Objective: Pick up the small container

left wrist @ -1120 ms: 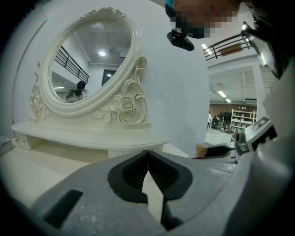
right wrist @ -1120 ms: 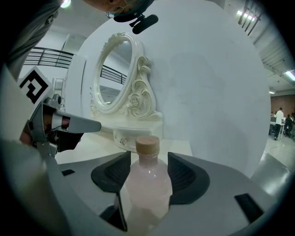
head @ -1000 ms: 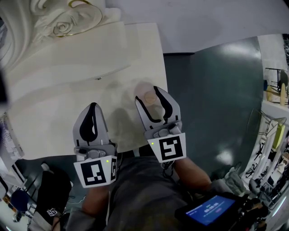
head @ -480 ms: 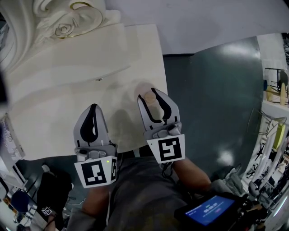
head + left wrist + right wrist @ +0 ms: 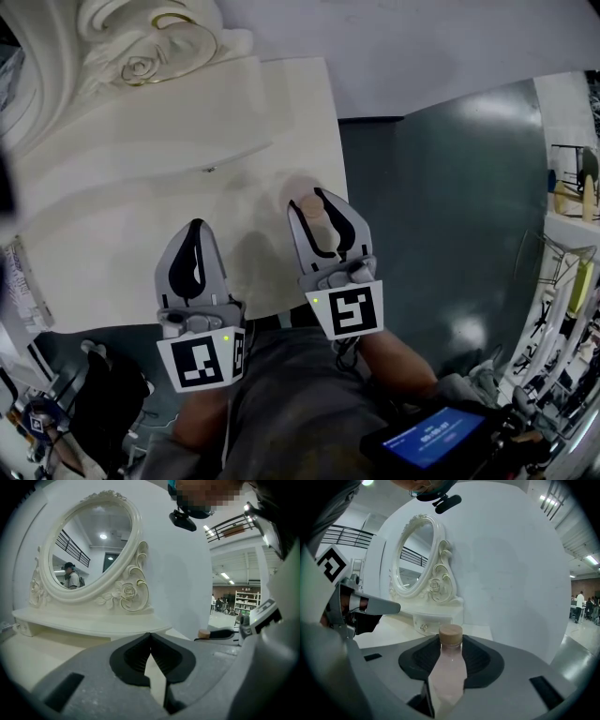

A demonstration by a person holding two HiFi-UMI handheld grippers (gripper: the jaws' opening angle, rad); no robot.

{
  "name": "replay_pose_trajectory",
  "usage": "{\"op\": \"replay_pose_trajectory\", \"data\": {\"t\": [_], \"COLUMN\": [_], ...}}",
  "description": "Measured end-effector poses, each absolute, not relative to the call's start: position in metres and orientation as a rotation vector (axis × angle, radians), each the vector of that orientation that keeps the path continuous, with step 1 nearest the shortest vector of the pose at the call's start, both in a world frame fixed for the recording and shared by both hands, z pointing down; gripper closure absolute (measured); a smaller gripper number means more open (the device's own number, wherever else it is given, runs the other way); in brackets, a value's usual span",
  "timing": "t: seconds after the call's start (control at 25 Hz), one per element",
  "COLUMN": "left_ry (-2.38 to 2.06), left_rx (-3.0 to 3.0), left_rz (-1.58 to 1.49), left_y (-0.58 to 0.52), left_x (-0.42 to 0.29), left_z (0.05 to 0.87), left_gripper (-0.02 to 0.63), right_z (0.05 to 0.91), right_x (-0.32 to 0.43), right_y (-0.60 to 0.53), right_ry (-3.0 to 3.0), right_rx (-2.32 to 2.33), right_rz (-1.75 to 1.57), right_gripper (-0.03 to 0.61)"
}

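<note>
The small container (image 5: 315,217) is a slim bottle of pale pink with a tan cap, upright near the right edge of the cream tabletop (image 5: 103,244). My right gripper (image 5: 309,201) has it between its jaws. These jaws have just been closing, and in the right gripper view the pads press both sides of the bottle (image 5: 450,670) below the cap, so the right gripper (image 5: 451,641) is shut on it. My left gripper (image 5: 195,227) hovers over the table to the left, shut with nothing in it; its tips meet in the left gripper view (image 5: 150,634).
An ornate white oval mirror (image 5: 141,47) on a raised shelf with a small drawer (image 5: 424,626) stands at the back of the table. A white wall panel (image 5: 178,573) rises behind. The table's right edge drops to grey floor (image 5: 450,206). A lit screen (image 5: 431,436) sits by the person's waist.
The right gripper's jaws have drawn in around the bottle, from wide apart to pressing on it. Neither hand has shifted place.
</note>
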State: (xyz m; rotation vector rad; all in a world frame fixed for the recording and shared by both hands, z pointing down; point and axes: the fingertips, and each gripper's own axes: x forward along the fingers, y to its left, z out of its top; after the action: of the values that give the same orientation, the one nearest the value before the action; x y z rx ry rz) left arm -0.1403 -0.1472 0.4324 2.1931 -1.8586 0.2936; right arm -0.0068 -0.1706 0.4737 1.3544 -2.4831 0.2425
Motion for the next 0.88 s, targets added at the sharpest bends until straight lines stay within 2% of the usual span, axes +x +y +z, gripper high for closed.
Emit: {"op": "replay_pose_trajectory", "data": {"t": [0.88], "left_ry": [-1.884], "left_rx": [2.220], "left_rz": [0.280], "left_y": [-0.153], "left_x": [-0.136], "left_z": [0.414], "left_gripper": [0.598], "right_z": [0.468], "right_x": [-0.007], "right_y": [-0.173], "right_ry": [-2.512], "right_rx": [1.317], "right_rz": [0.267], "right_gripper": [0.434]}}
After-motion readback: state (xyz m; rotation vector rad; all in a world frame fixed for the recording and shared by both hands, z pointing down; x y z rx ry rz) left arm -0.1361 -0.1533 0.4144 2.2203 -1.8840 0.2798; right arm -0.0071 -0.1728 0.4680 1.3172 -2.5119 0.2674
